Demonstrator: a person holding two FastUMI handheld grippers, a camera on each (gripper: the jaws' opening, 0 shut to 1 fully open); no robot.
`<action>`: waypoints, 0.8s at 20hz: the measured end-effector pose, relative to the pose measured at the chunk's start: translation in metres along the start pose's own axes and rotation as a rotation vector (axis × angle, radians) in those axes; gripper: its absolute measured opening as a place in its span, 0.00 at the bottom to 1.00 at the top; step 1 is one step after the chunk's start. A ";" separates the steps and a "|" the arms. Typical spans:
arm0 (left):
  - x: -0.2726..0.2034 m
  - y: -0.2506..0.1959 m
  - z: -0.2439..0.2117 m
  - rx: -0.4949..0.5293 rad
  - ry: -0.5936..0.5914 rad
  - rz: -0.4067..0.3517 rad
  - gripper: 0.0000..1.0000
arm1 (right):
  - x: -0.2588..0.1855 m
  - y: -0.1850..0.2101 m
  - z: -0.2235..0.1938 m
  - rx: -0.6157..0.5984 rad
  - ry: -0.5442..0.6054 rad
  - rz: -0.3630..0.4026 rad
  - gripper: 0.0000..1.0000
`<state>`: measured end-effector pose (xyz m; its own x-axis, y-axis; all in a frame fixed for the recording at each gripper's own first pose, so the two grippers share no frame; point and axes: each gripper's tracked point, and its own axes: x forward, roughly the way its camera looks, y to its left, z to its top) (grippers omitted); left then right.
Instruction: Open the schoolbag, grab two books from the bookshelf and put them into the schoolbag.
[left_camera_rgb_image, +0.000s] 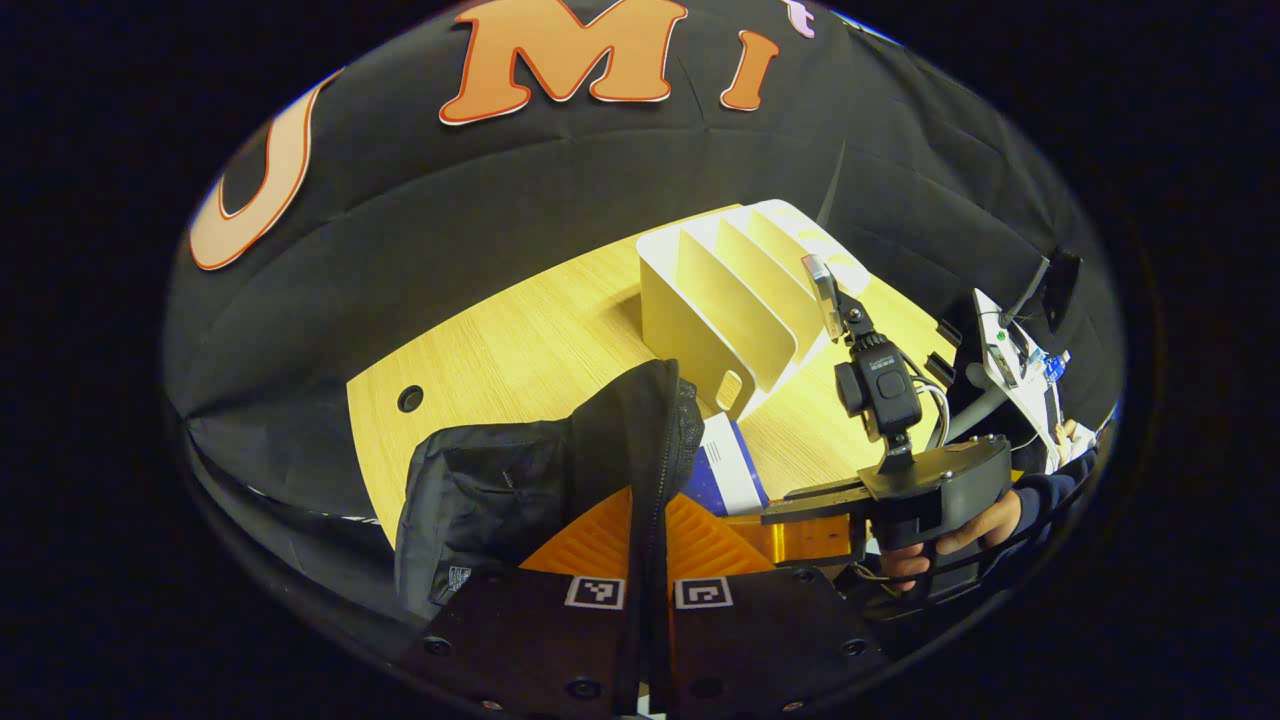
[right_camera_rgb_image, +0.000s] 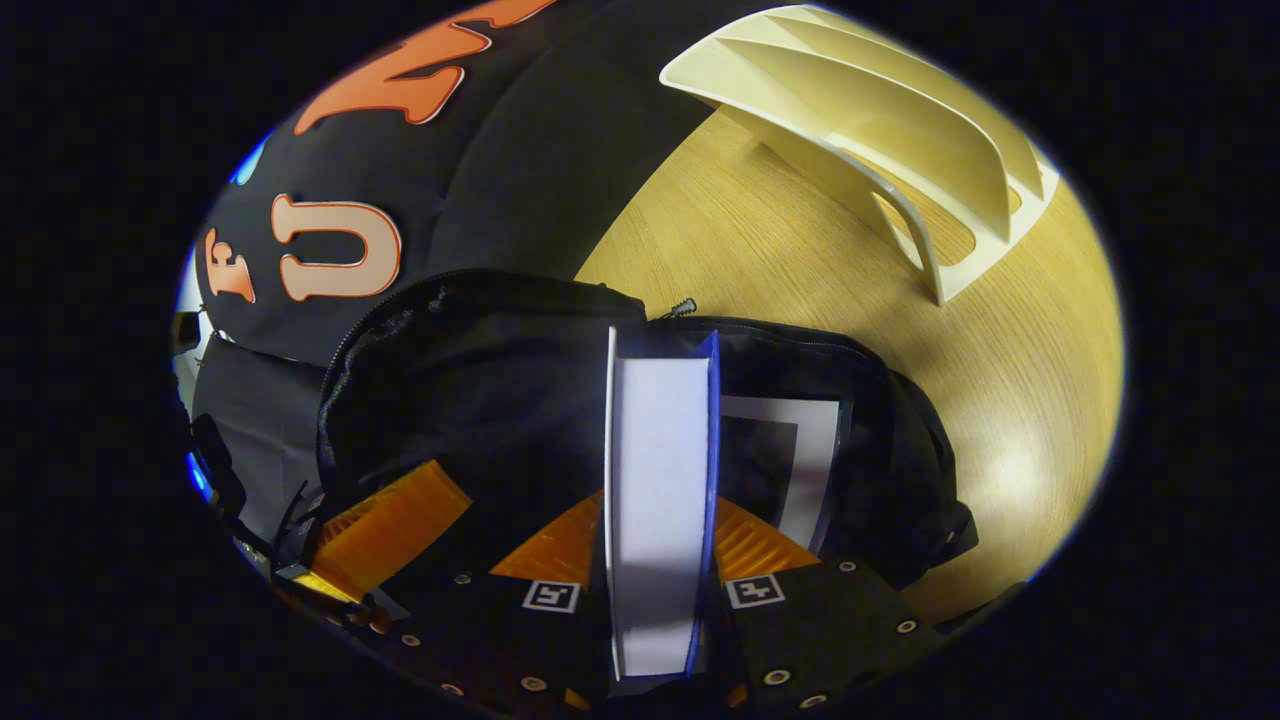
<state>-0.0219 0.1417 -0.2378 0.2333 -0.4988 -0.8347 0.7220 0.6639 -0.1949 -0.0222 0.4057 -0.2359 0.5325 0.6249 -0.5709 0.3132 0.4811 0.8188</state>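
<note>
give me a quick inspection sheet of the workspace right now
surface: wooden table, a round hole near its edge
job's things: black schoolbag unzipped, one book already inside; white bookshelf with bare slots; second book over the bag's opening
clutter: nothing seen
grippers: left gripper shut on the schoolbag's edge; right gripper shut on the second book
cables: wires on the right gripper's camera mount
surroundings: black cloth booth wall

Schoolbag (right_camera_rgb_image: 500, 370): one. Books: two (right_camera_rgb_image: 660, 500) (right_camera_rgb_image: 800, 450). Bookshelf (right_camera_rgb_image: 880, 110): one. Table (right_camera_rgb_image: 760, 250): one.
</note>
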 end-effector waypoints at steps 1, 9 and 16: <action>-0.001 0.000 0.000 0.001 -0.001 0.003 0.04 | 0.004 0.001 0.000 -0.002 -0.004 0.005 0.39; -0.002 -0.002 -0.001 -0.002 -0.004 -0.004 0.05 | 0.019 -0.006 -0.010 -0.065 0.022 -0.030 0.43; 0.004 0.002 -0.010 -0.040 -0.018 -0.022 0.05 | -0.004 -0.035 -0.044 -0.218 0.118 -0.189 0.92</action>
<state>-0.0259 0.1470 -0.2468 0.2297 -0.5232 -0.8207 0.7007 0.6741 -0.2337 -0.0702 0.4136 -0.2653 0.3819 0.5730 -0.7251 0.2153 0.7079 0.6728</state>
